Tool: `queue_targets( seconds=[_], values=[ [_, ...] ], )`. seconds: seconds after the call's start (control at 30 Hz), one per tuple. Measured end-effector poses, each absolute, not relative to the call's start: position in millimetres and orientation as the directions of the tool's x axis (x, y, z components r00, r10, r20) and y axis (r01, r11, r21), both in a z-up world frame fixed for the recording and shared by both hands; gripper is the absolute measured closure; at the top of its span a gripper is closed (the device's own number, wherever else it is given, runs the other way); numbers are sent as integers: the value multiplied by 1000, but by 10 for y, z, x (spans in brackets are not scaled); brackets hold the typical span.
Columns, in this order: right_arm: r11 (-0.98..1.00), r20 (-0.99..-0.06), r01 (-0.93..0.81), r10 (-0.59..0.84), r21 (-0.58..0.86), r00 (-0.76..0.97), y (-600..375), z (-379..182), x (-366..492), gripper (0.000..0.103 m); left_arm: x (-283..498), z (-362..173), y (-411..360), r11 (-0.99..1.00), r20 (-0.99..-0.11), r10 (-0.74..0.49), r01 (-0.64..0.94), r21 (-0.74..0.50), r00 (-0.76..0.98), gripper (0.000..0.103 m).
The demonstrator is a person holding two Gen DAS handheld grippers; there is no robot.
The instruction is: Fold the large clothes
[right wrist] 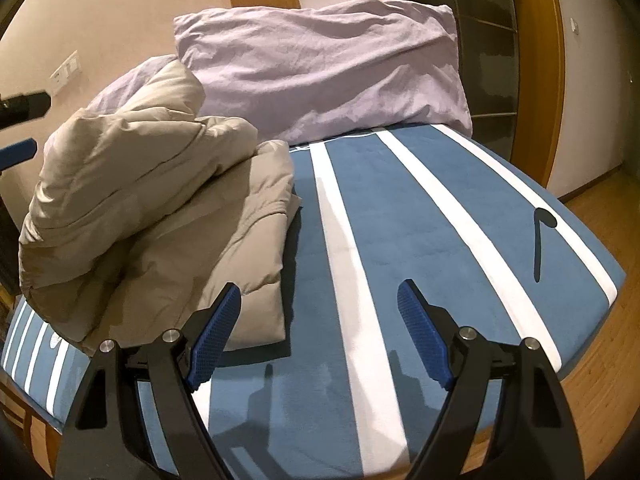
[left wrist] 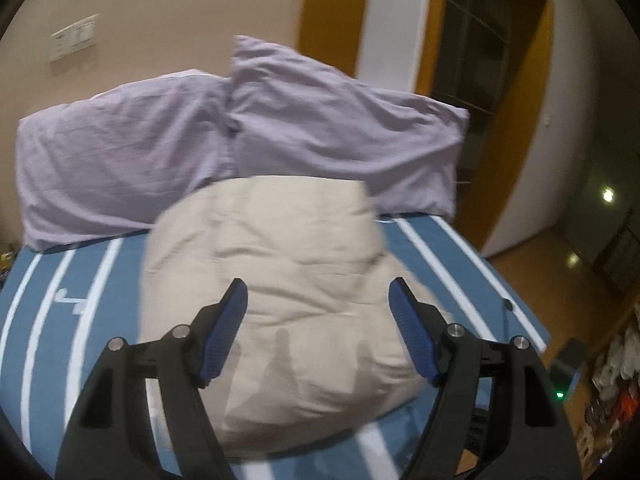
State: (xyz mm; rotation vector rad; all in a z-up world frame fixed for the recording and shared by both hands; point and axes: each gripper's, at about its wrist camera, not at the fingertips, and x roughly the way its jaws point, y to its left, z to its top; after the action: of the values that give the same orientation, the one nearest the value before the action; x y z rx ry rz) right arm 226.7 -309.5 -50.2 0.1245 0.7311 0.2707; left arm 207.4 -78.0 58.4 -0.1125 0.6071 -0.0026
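left gripper with blue ribbed pads is held spread wide, empty, above the puffy beige quilted jacket. right gripper likewise spread, nothing clamped, over bare blue white-striped bed cover. jacket is seen bundled in folds on the cover's left part, just before two wrinkled lilac pillows leaned against the beige wall.

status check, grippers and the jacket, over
Left gripper open, empty. Right gripper open, empty. Beige jacket bunched, partly folded on striped bed. Nothing in the way.
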Motion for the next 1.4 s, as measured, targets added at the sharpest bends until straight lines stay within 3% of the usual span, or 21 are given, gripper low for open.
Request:
queue_targets(
  seconds=[0.33, 0.53, 0.83, 1.0, 1.17, 1.27, 1.4],
  values=[
    [960, -642, -194, 278, 200, 714, -3093, -470, 2301, 21, 2251, 472, -117, 976, -579, 134, -208, -64, 804, 30],
    [963, -642, -170, 265, 207, 720, -3176, -447, 2383, 21, 2507, 220, 380, 940, -627, 216, -332, -73, 749, 30],
    [963, -618, -157, 262, 219, 742, -3247, -249, 2473, 21, 2669, -273, 286, 947, -651, 110, -278, -162, 751, 31],
    [953, -572, -186, 293, 239, 766, -3193, -12, 2482, 21, 2660, -359, 38, 963, -626, 107, -237, -127, 772, 31],
    [936, -536, -244, 347, 255, 770, -3043, 170, 2505, 33, 2677, -418, -129, 972, -608, 119, -217, -89, 785, 31],
    [929, -551, -282, 370, 241, 748, -2855, 179, 2565, 43, 2698, -426, -140, 973, -606, 124, -217, -83, 786, 31],
    [927, -588, -313, 374, 208, 717, -2622, 82, 2630, 48, 2710, -432, -125, 973, -607, 122, -214, -82, 785, 31]
  ],
)
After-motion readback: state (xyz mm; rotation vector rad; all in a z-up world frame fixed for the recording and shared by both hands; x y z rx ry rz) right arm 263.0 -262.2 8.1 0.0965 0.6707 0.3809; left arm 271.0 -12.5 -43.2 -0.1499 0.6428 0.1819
